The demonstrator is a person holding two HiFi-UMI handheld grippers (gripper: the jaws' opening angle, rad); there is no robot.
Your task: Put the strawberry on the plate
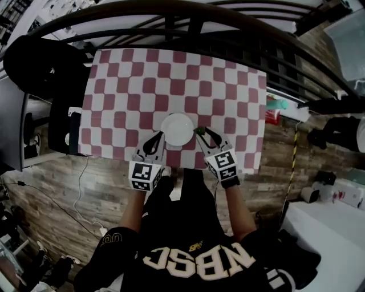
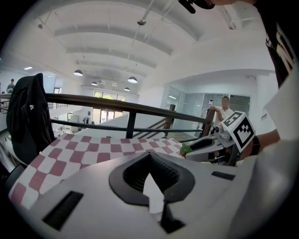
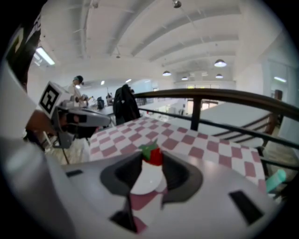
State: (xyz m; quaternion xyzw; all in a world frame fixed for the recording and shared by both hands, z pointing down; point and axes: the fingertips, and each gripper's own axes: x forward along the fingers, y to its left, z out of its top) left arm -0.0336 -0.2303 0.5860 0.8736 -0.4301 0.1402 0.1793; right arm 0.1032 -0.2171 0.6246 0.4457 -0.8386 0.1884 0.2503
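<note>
So there's one strawberry (image 3: 153,156) here and the right gripper (image 1: 201,133) has it pinched right at its fingertips. The jaws sit partly apart with the berry wedged between them. From the right gripper view the berry stands pretty much upright. The green leafy cap is on top, leaning a bit toward the left, and the red body points down. Its long axis runs top to bottom between the two pads. It looks bright glossy red, small and plump, with a ragged green cap. From the head view only the green bit pokes out past the fingertips.

It's hanging at the right-hand rim of the one white round plate (image 1: 177,129). In the right gripper view you can see the white of the plate through the gap under the berry, so it's over the plate's edge. Can't tell whether it's actually touching the plate or just above it.

The left gripper (image 1: 160,136) is on the other side of the plate, tip just beside the left rim. Its jaws look closed up on each other with nothing in them. In its own view only a thin sliver of white shows between them.

That makes two grippers, one in each hand, both with the marker cube on the back. The plate sits near the front edge of the desk (image 1: 131,85), which has a red-and-white checkered cloth. A dark railing (image 1: 188,14) runs behind the desk.
</note>
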